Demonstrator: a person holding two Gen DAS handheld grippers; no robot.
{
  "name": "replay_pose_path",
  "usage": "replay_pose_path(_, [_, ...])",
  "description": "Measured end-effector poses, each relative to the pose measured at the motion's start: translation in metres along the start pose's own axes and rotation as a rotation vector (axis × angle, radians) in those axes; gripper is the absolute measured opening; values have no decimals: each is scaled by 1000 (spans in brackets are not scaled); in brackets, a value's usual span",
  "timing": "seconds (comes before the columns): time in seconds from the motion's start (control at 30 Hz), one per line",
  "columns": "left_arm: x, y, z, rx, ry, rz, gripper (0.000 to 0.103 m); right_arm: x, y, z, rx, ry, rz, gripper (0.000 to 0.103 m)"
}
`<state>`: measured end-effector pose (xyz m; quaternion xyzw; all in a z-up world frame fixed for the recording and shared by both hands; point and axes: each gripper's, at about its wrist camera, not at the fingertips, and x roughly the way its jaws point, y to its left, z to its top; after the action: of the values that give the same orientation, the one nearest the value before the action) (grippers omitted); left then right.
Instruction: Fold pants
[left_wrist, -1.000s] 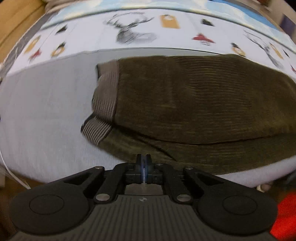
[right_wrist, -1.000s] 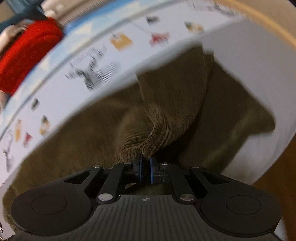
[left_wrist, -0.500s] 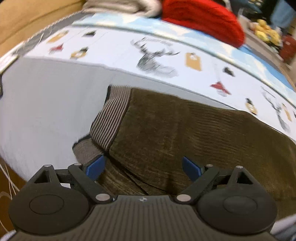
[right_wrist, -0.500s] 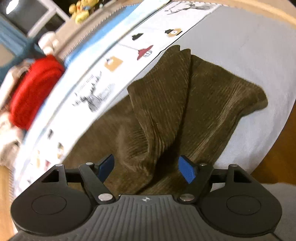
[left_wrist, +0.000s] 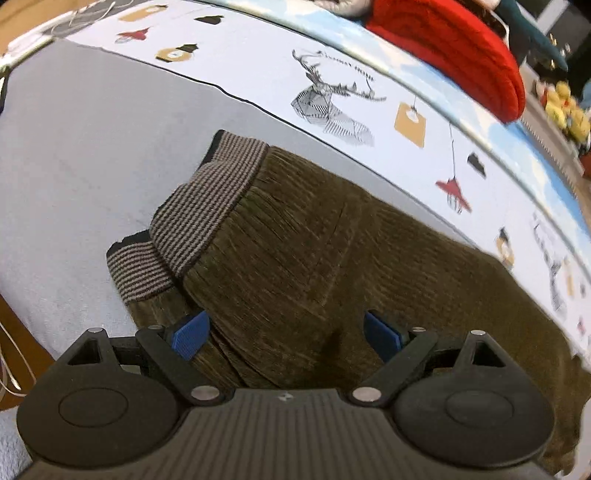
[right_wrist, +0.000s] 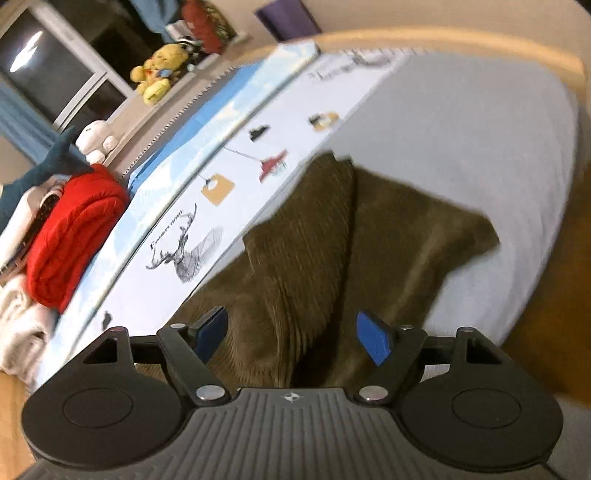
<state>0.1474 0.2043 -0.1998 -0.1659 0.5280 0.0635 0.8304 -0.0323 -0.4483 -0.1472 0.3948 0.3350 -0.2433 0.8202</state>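
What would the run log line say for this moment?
left claw: open | right claw: open | pants: folded lengthwise, lying released on bed

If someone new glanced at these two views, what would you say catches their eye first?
Most likely the olive corduroy pants, lying on the grey sheet with their striped waistband at the left. Next, the bright red folded blanket at the far edge of the bed, beyond the deer-print cover. In the foreground, each hand-held gripper, left and right, is open over the fabric.
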Motion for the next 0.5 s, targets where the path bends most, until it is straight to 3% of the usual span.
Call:
replay_pose_path(0.27, [34,-9,-8,59,92,143,95,100,35,12,-202,58,-95,79])
replay_pose_path(0.5, [41,-10,-1,81,107,148,99,144,68,10,-292,73,-142,79])
